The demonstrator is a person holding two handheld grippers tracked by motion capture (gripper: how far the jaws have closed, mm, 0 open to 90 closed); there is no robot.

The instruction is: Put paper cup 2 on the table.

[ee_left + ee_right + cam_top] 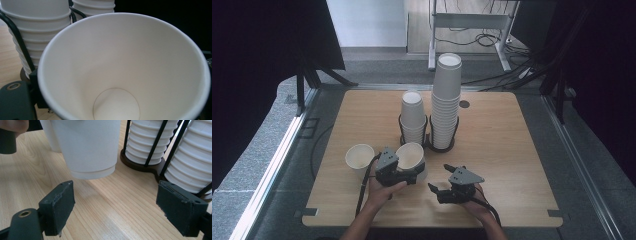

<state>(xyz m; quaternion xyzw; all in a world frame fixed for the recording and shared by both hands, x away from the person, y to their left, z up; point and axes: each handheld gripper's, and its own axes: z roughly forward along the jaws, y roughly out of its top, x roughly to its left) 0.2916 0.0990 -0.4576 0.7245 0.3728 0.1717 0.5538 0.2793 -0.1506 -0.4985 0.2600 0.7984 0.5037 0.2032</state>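
Observation:
My left gripper (412,170) is shut on a white paper cup (410,155), held tilted just above the wooden table (502,150) in front of two cup stacks. In the left gripper view the cup's open mouth (120,65) faces the camera, with one black finger (15,102) against its left wall. My right gripper (438,177) rests low on the table to the right, open and with nothing between its fingers. In the right gripper view (117,202) the held cup (87,145) hangs slightly above the wood beyond the spread jaws.
A short cup stack (413,117) and a tall cup stack (446,100) stand in black wire holders (428,137) at the table's middle. A single loose cup (359,157) stands upright left of my left hand. Bare wood lies to the right and along the front edge.

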